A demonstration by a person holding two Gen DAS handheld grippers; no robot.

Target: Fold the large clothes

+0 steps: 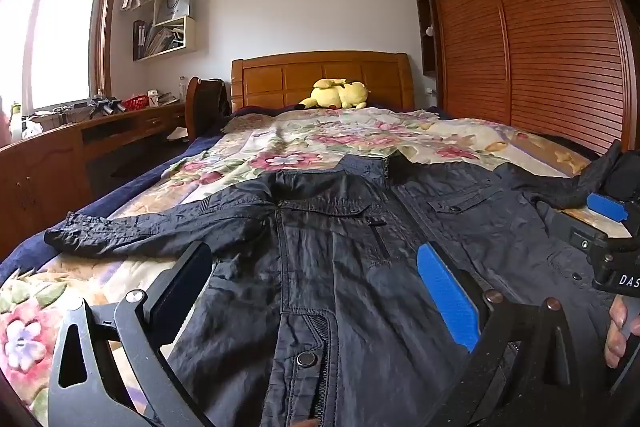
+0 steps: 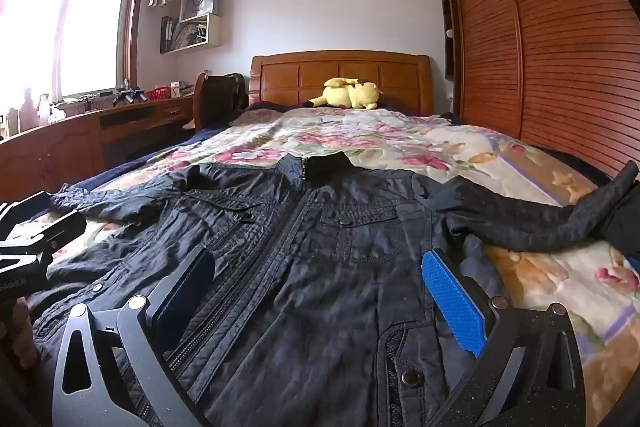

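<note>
At the far left a wooden worktop (image 1: 100, 125) runs under the window (image 1: 60, 27), and beside it the bed (image 1: 248, 163) carries a flowered quilt with a dark jacket (image 1: 340, 247) spread front-up, both sleeves stretched out sideways, collar toward the headboard. The left hand-held gripper (image 1: 316, 291) hovers over the jacket's lower front with its fingers wide apart and nothing between them. Further right, the right hand-held gripper (image 2: 320, 295) is likewise fully spread over the jacket, empty, and a slatted wardrobe (image 2: 560, 47) lines the right wall.
</note>
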